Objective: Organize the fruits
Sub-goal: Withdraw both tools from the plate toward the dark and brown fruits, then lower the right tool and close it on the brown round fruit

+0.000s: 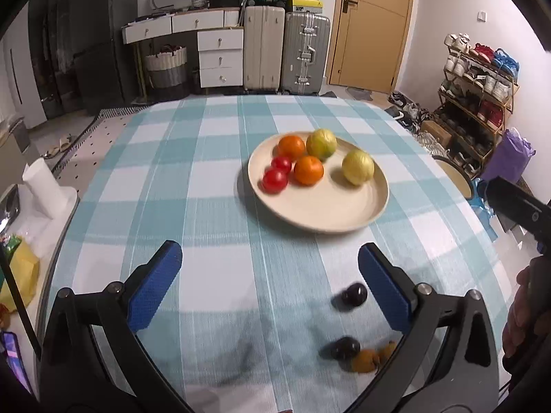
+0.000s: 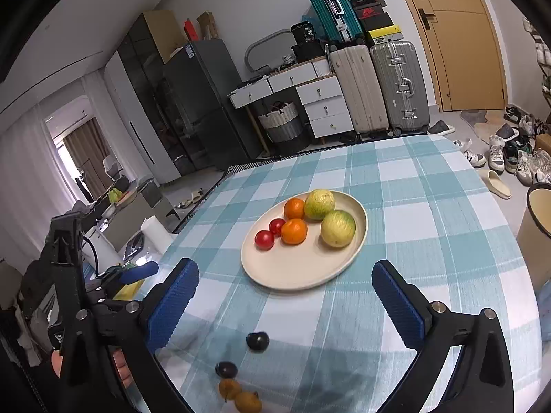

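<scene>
A cream plate (image 1: 330,206) (image 2: 292,272) on the checked tablecloth holds two oranges (image 1: 308,170) (image 2: 293,231), two tomatoes (image 1: 274,180) (image 2: 264,239) and two yellow-green fruits (image 1: 357,167) (image 2: 338,228). Two dark plums (image 1: 354,295) (image 2: 257,340) and two small brown fruits (image 1: 365,360) (image 2: 246,402) lie loose on the cloth at the near edge. My left gripper (image 1: 270,268) is open and empty above the cloth, the plums by its right finger. My right gripper (image 2: 286,296) is open and empty, the loose fruits between and below its fingers.
The table (image 1: 206,172) drops off at left and right. A paper roll (image 1: 43,186) and clutter stand on a low surface to the left. A shoe rack (image 1: 482,103), suitcases (image 1: 286,51) and a bin (image 2: 537,216) stand around the room.
</scene>
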`<state>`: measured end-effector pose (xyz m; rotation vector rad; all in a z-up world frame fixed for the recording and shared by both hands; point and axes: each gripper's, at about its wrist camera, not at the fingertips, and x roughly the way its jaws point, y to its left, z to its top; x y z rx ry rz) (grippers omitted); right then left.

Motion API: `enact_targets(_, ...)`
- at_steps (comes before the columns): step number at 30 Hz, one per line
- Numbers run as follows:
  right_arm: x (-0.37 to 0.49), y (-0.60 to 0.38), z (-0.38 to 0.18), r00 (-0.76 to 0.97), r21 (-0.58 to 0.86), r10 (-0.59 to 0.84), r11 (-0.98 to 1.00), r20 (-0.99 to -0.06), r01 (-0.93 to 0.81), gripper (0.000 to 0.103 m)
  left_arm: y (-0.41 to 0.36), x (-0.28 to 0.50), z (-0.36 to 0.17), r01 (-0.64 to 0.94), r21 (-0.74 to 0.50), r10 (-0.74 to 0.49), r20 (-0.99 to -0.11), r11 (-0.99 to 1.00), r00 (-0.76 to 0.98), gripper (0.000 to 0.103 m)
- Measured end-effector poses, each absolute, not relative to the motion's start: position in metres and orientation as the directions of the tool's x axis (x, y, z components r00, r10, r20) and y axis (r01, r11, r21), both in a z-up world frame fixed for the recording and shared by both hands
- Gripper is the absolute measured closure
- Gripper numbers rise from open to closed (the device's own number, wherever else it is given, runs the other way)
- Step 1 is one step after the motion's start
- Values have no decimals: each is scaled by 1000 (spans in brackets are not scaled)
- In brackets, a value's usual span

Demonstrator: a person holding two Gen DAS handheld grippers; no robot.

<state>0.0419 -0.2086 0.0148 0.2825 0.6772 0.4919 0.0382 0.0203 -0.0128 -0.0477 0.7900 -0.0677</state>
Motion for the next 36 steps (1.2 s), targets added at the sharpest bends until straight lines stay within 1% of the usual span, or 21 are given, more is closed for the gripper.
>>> enact_targets(9, 12, -198, 1, 645, 365, 527, 850, -553, -380, 0, 21, 12, -34, 42, -104, -106, -741, 994, 663, 1)
enact_targets(17, -7, -187, -22, 574, 373, 553, 832, -604, -410, 0, 27, 2, -47, 38, -138, -130, -758, 990, 639, 1)
enact_targets(25, -22, -177, -51, 503, 362, 541, 836, -674, -413, 0, 34, -6, -60, 30, -203, -178, -766, 979, 617, 1)
enact_targets(36, -32, -163, -72, 446, 349, 537, 829, -716, -437, 2, 32, -10, -80, 32, -240, -215, -791, 970, 573, 1)
